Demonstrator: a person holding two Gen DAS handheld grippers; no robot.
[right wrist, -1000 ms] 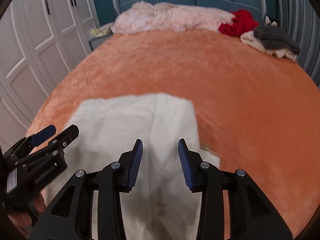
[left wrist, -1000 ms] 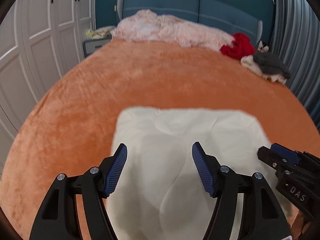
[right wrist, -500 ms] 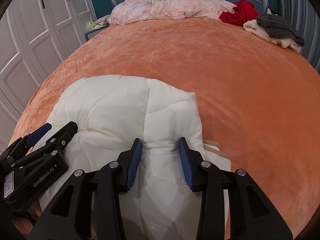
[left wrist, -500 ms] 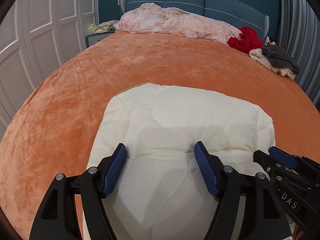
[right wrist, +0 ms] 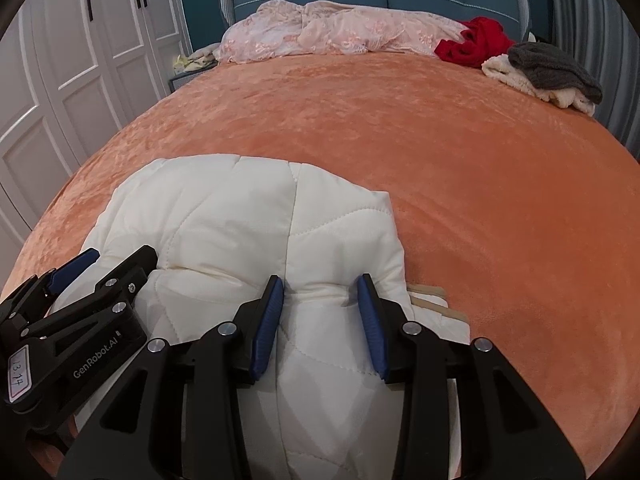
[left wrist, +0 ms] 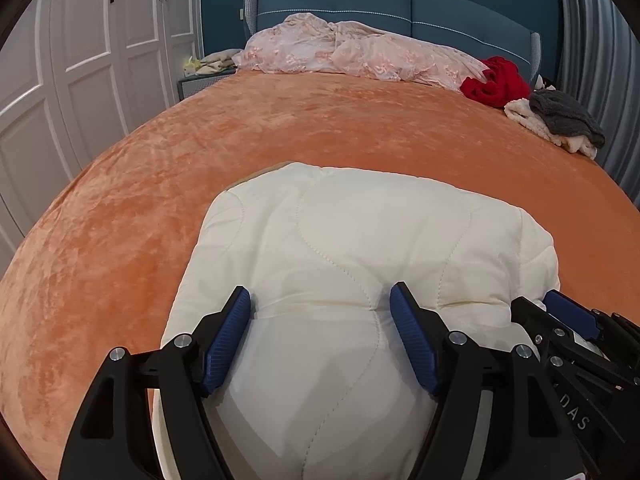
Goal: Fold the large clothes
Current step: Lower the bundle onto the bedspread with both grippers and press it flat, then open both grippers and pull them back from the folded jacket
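Note:
A cream quilted jacket [left wrist: 360, 232] lies folded in layers on the orange bed cover [left wrist: 320, 128]; it also shows in the right wrist view [right wrist: 240, 216]. My left gripper [left wrist: 320, 320] is open, its blue pads straddling a raised fold of the jacket's near part. My right gripper [right wrist: 320, 304] is open with a narrower gap, its pads either side of a ridge near the jacket's right edge. Each gripper shows in the other's view: the right one [left wrist: 568, 332] and the left one [right wrist: 80, 276].
A pink lace cover [left wrist: 352, 52] lies by the blue headboard [left wrist: 400, 4]. A red garment [left wrist: 496, 80] and a grey and cream pile [left wrist: 560, 124] sit at the far right. White wardrobe doors [left wrist: 80, 60] stand on the left. A beige strip [right wrist: 436, 304] pokes out under the jacket.
Both grippers moved down and slightly forward onto the jacket's near fold. The view steadied from blurred to sharp. The jaws kept about the same opening.

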